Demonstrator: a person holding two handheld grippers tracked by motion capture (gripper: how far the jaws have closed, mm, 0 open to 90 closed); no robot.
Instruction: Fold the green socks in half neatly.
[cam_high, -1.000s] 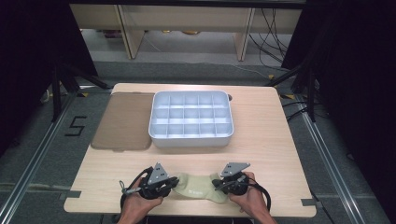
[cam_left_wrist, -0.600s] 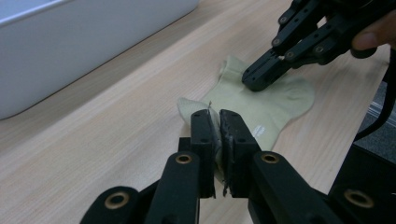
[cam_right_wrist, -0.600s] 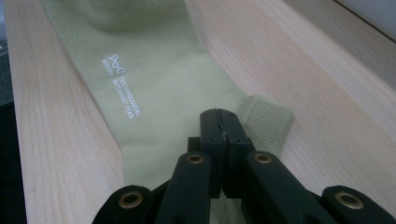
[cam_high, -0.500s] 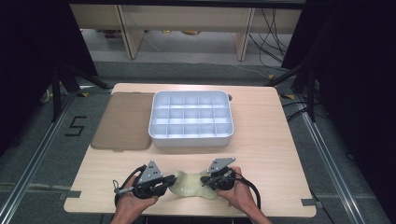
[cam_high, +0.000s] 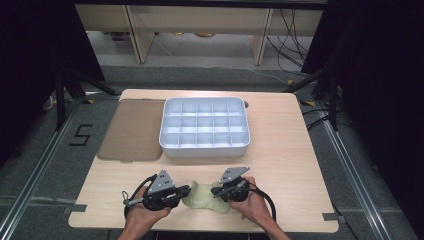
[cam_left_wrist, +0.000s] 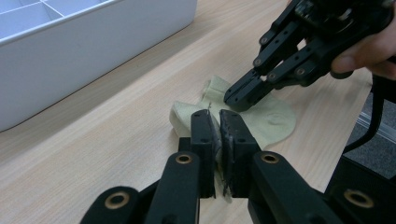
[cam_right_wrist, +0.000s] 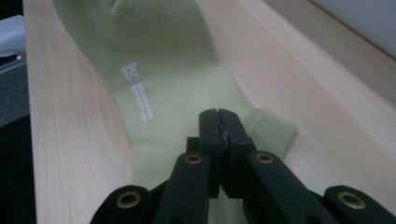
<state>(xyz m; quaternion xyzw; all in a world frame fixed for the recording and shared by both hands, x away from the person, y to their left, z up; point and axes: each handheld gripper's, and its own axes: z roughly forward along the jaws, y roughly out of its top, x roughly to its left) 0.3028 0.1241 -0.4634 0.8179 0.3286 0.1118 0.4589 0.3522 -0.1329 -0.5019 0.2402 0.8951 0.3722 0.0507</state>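
A pale yellow-green sock (cam_high: 200, 198) lies on the wooden table (cam_high: 290, 150) near its front edge, between my two grippers. My left gripper (cam_high: 186, 192) is shut on the sock's left end; in the left gripper view its jaws (cam_left_wrist: 217, 117) pinch a fold of the fabric (cam_left_wrist: 275, 122). My right gripper (cam_high: 216, 190) is shut on the right end; in the right gripper view its jaws (cam_right_wrist: 218, 116) close on the sock (cam_right_wrist: 163, 79), which bears small white lettering. The right gripper (cam_left_wrist: 239, 96) also appears in the left gripper view, pressing the sock close ahead of my left jaws.
A white tray (cam_high: 205, 146) divided into several compartments stands at the table's middle, its wall (cam_left_wrist: 84, 51) close to my left gripper. A flat brown lid (cam_high: 132, 130) lies to its left. The table's front edge runs just below both hands.
The right gripper has moved left toward the left gripper, and the sock between them has bunched shorter. The left gripper has stayed about where it was.
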